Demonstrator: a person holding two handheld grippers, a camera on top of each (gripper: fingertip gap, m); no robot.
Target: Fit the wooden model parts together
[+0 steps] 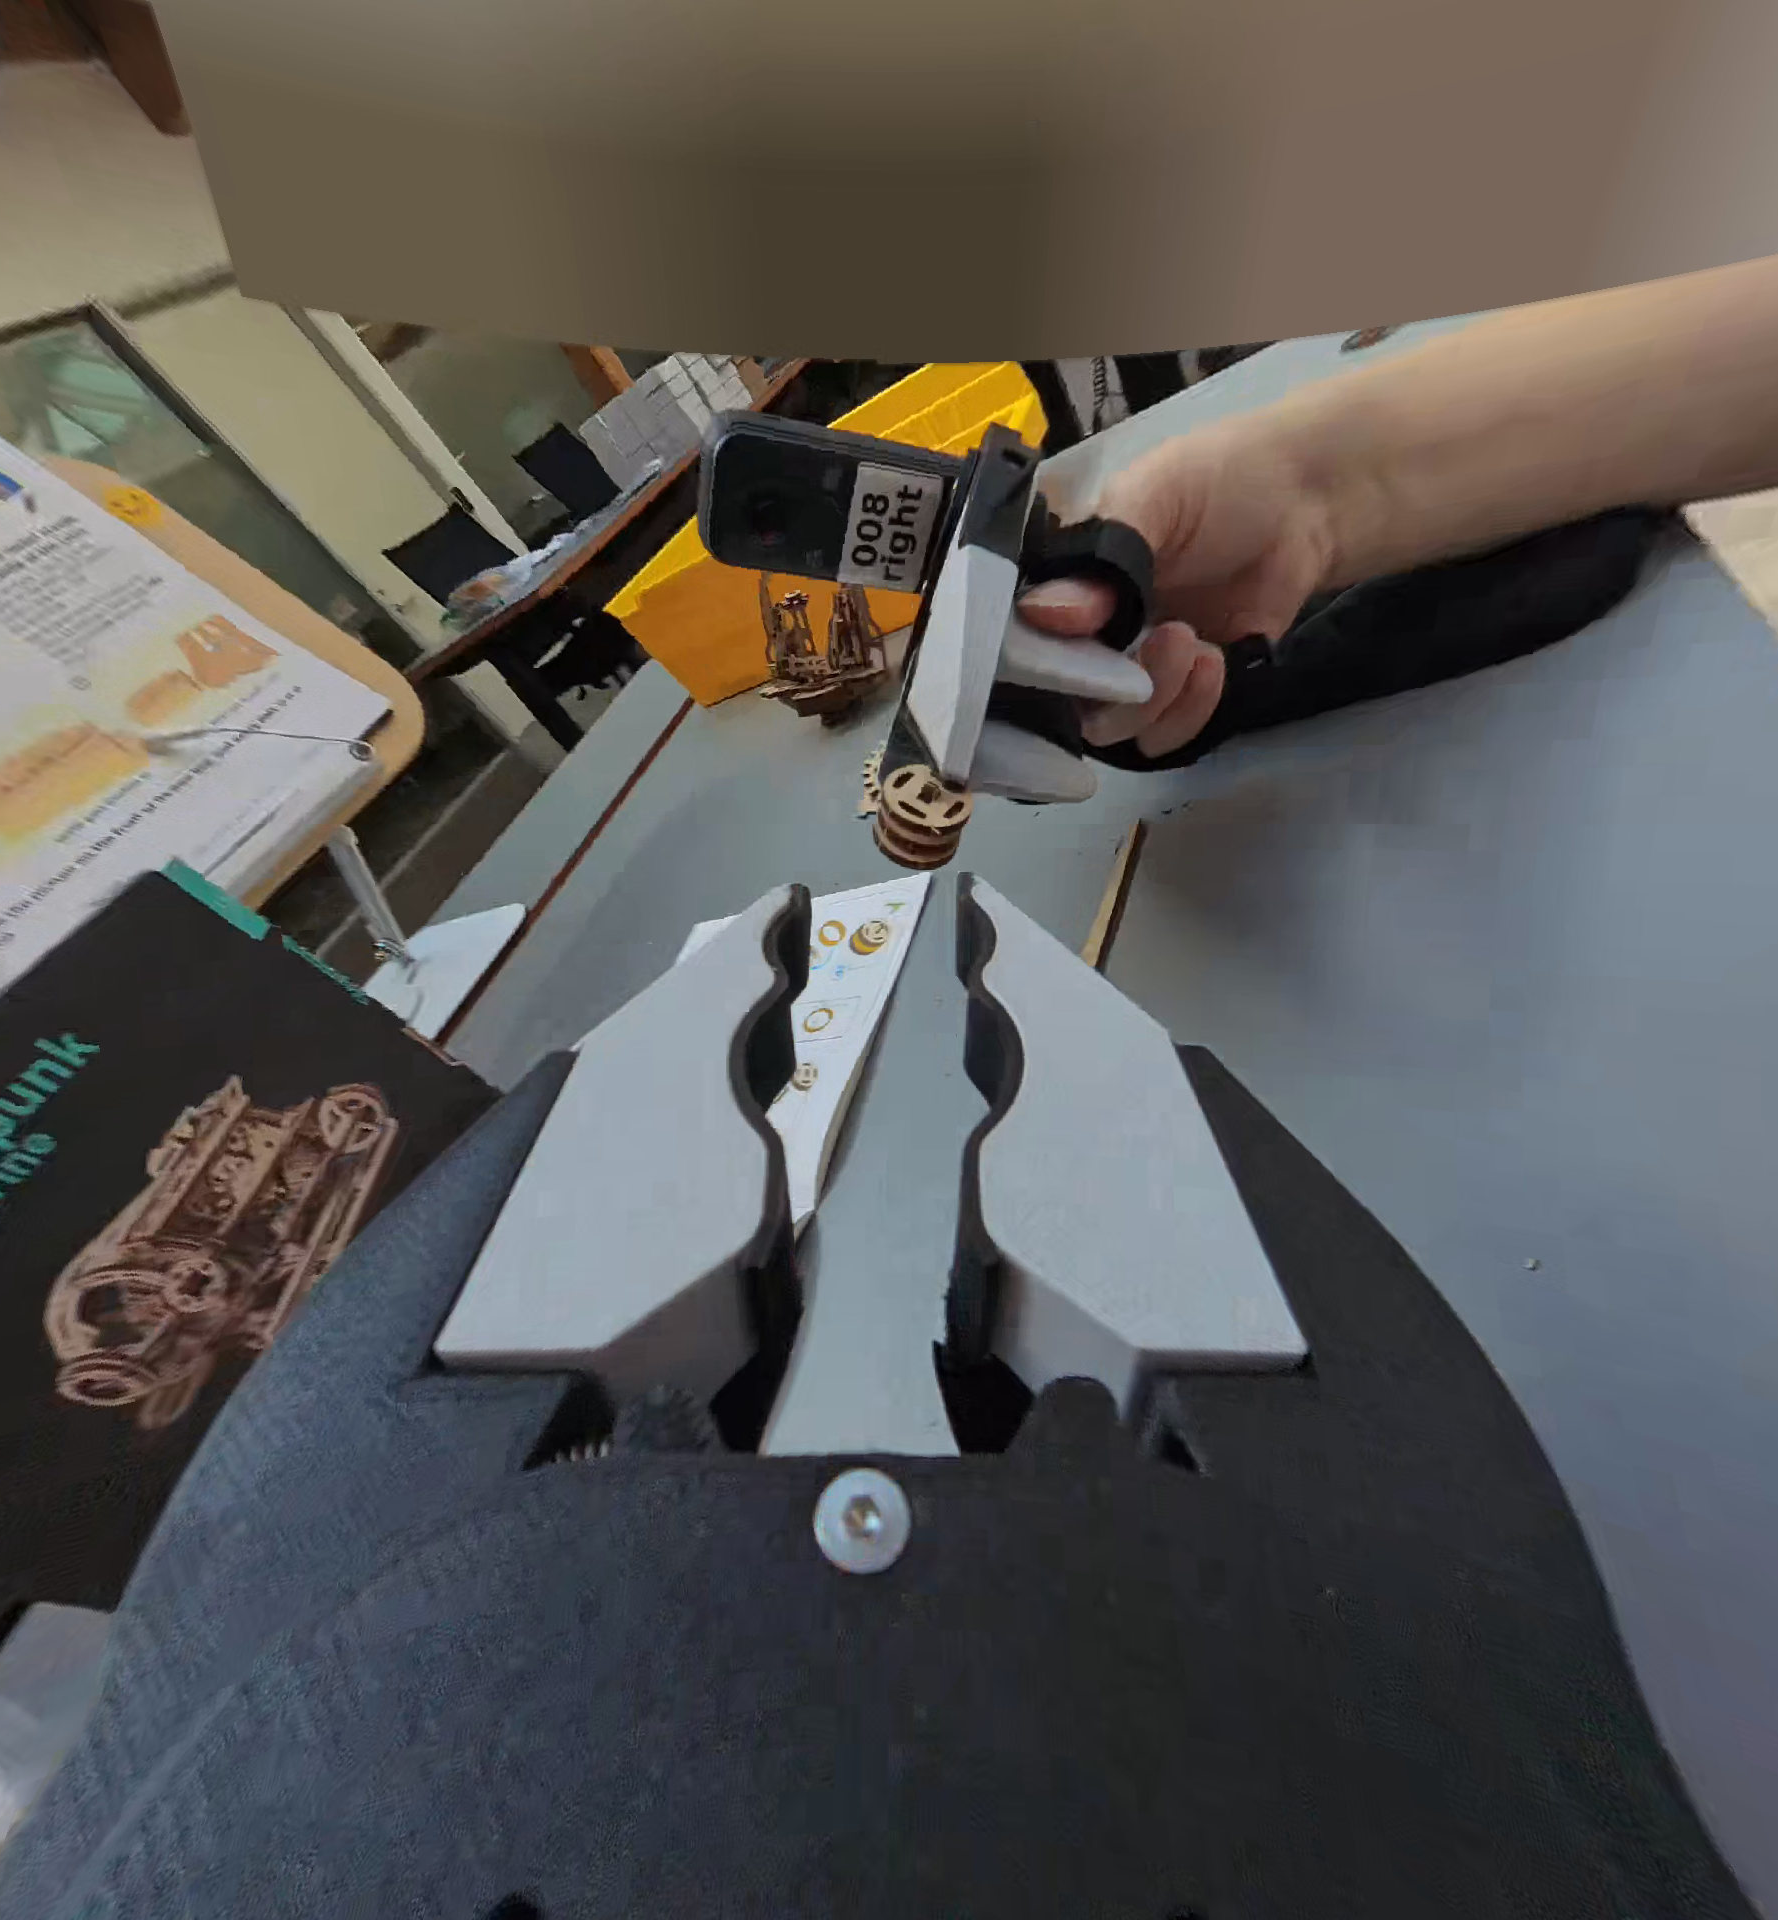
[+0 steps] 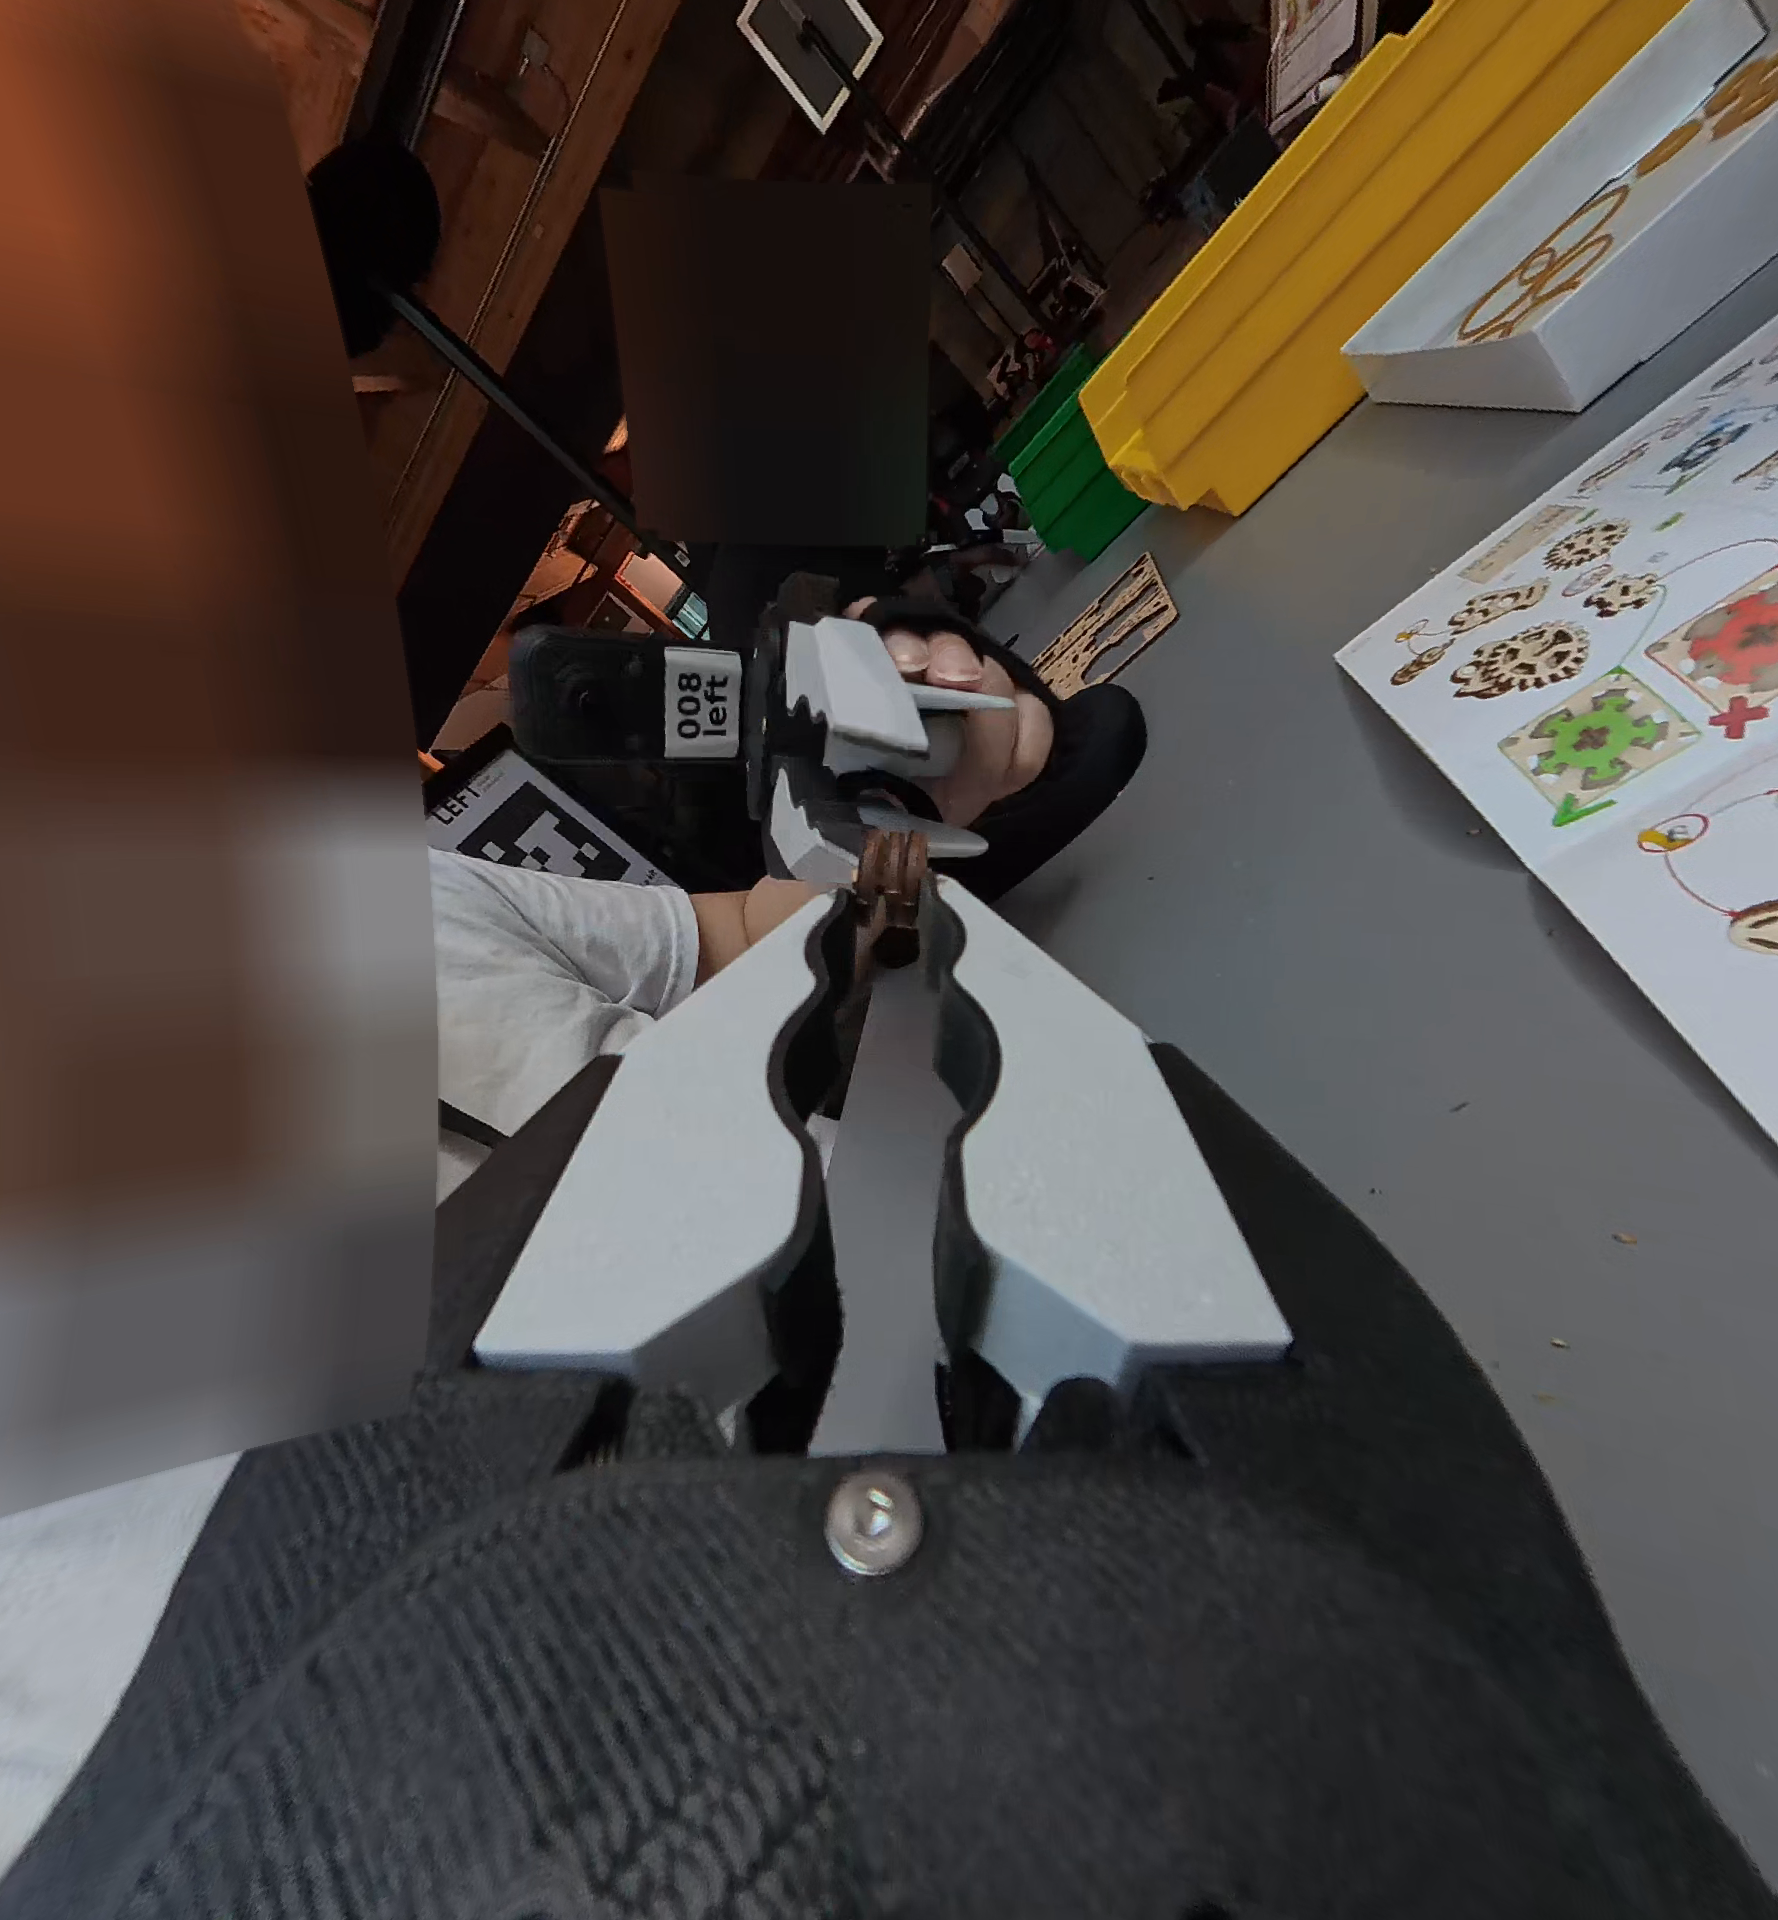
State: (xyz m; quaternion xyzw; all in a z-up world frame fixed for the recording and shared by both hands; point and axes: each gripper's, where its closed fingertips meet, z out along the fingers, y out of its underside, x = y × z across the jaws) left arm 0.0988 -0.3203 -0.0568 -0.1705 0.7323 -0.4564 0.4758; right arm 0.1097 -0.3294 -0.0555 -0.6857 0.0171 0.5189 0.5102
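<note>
1. Left gripper point(image 1: 880, 894), empty, fingers spread above the grey table point(image 1: 1487, 1039).
2. Right gripper point(image 2: 890, 914) pinches a wooden spool point(image 1: 921, 816) at its tips, axis tilted, flat face up.
3. White tray point(image 2: 1550, 312) holds wooden cut-out sheets; yellow bin point(image 2: 1269, 343) contents unseen.

matt grey table point(image 2: 1280, 1039), layered wooden spool point(image 1: 921, 816)

Soft, even daylight on the matte grey tabletop point(image 1: 1487, 1039); faint shadows, no glare. Wide-angle bending toward every edge; backgrounds at 12 o'clock dim, soft.
</note>
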